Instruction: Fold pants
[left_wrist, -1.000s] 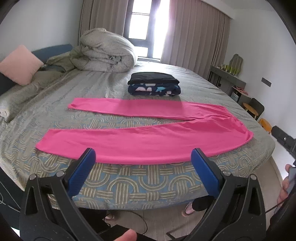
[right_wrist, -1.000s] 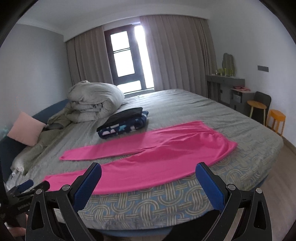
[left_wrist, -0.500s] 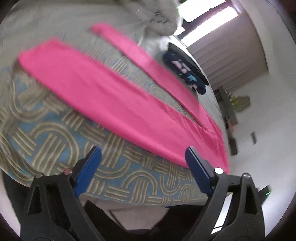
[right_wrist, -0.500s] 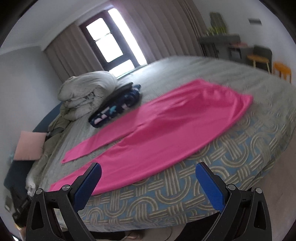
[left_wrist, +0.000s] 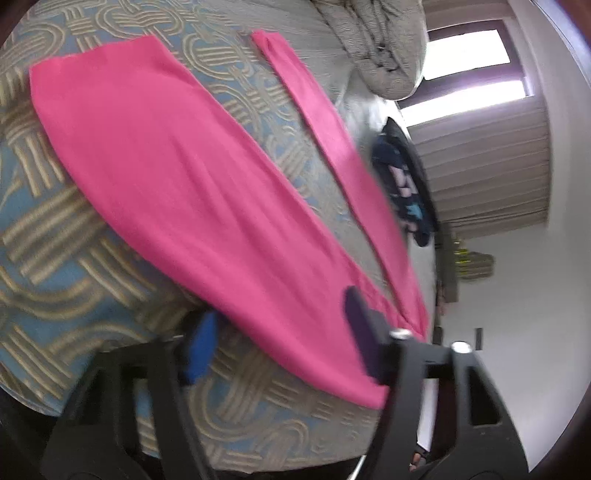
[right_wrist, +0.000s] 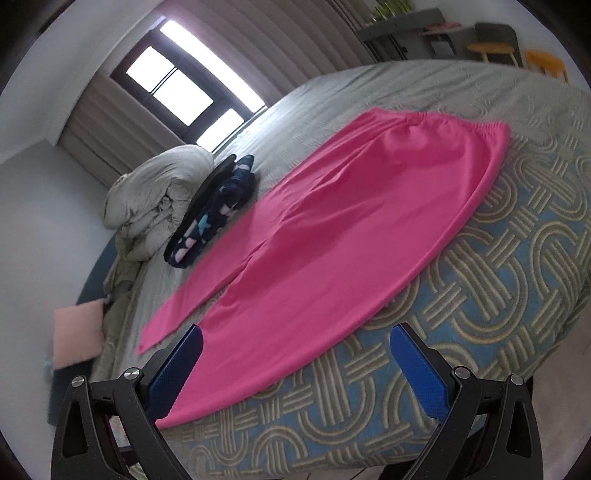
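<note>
Pink pants (right_wrist: 332, 236) lie flat on the patterned bedspread (right_wrist: 498, 295); both tongs (left_wrist: 280, 336) (right_wrist: 295, 369) gape apart.

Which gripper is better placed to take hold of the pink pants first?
Left, probably. The left gripper already straddles the near edge of the pink pants, jaws open. The right gripper is open too, but hangs short of the cloth.

bed (right_wrist: 498, 280): pink pants (right_wrist: 332, 236), folded clothes (right_wrist: 214, 210), duvet (right_wrist: 155, 199).
</note>
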